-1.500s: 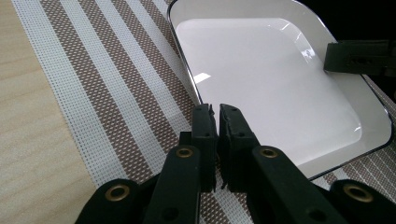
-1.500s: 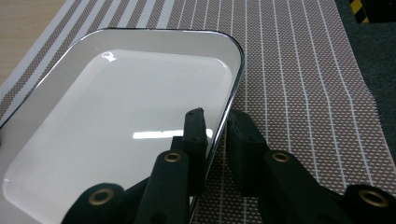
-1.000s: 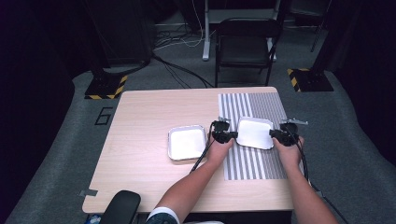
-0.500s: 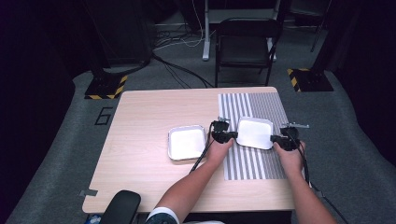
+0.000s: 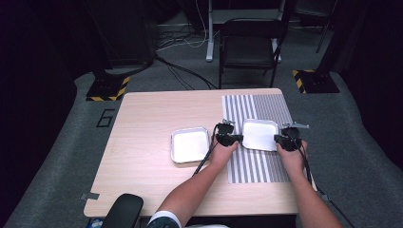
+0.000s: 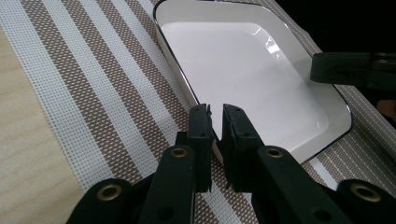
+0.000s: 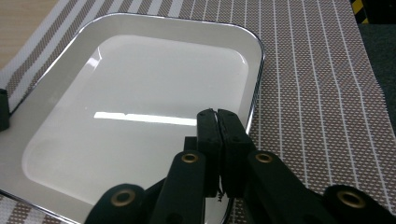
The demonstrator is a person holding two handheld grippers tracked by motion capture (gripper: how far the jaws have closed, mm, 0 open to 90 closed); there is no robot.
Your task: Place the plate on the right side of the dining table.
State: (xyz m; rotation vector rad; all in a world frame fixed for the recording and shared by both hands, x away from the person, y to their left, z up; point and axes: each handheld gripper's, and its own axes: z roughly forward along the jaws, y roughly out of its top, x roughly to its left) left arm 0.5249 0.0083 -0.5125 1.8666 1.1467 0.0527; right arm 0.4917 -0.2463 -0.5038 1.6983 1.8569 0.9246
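A white enamel tray with a dark rim [image 5: 260, 133] lies on the striped placemat [image 5: 256, 105] at the table's right. My left gripper [image 5: 237, 138] is shut on the tray's left rim, and my right gripper [image 5: 276, 139] is shut on its right rim. In the left gripper view the jaws [image 6: 215, 112] pinch the near rim of the empty tray [image 6: 247, 70], with the other gripper's jaw [image 6: 345, 67] at the far side. In the right gripper view the jaws [image 7: 215, 115] clamp the tray's edge [image 7: 140, 93]. I cannot tell whether the tray is off the mat.
A second empty white tray [image 5: 190, 145] sits on bare wood just left of the placemat, close to my left hand. The table's right edge [image 5: 304, 156] runs near my right hand. A black chair [image 5: 249, 45] stands beyond the far edge.
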